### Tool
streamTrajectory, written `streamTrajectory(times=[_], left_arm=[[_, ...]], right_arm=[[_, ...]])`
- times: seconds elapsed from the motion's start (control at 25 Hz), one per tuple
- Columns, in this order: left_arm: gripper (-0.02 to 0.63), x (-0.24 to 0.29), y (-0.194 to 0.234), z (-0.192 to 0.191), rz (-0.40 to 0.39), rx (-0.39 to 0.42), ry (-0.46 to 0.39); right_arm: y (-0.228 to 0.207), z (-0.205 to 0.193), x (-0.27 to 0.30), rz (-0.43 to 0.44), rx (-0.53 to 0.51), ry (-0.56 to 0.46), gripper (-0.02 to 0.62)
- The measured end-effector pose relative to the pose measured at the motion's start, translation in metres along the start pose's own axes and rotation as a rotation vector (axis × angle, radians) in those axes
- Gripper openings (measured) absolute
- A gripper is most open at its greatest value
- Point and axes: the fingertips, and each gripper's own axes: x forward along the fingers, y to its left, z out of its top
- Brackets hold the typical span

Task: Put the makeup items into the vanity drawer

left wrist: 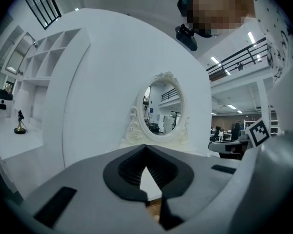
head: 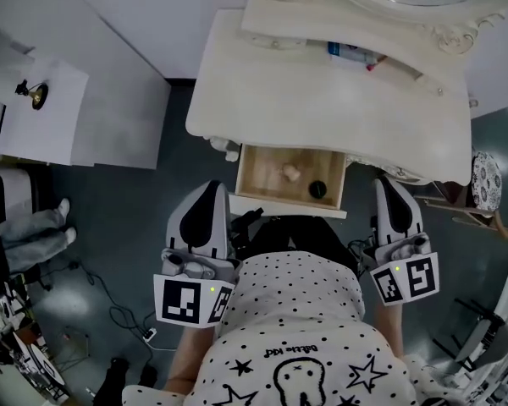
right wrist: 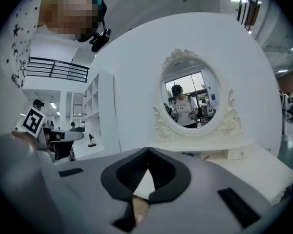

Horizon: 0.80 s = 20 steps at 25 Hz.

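Observation:
The cream vanity (head: 322, 100) stands ahead of me with its wooden drawer (head: 251, 176) pulled open. Inside the drawer lie a pale pink puff (head: 289, 172) and a small black round item (head: 318, 189). A blue and white tube (head: 351, 53) rests on the vanity's back shelf under the oval mirror (left wrist: 161, 106) (right wrist: 190, 99). My left gripper (head: 210, 186) (left wrist: 146, 152) hangs shut and empty in front of the drawer's left corner. To the right of the drawer front, my right gripper (head: 386, 183) (right wrist: 147, 152) is shut with nothing between its jaws.
A white side cabinet (head: 76, 117) with a small dark figurine (head: 35, 94) stands at the left. A patterned round stool (head: 485, 180) sits right of the vanity. Cables (head: 110, 311) trail over the dark floor, and someone's legs (head: 38, 227) show at the far left.

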Motion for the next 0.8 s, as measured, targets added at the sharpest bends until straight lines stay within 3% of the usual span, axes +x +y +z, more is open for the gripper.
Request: streamTrajectory(times=[0.24, 0.8], left_arm=[[-0.005, -0.004, -0.015, 0.0, -0.059, 0.034, -0.03], [-0.005, -0.004, -0.038, -0.01, -0.113, 0.028, -0.023]], right_arm=[[0.004, -0.006, -0.035, -0.07, 0.034, -0.007, 0.008], [0.023, -0.028, -0.039, -0.038, 0.054, 0.015, 0.008]])
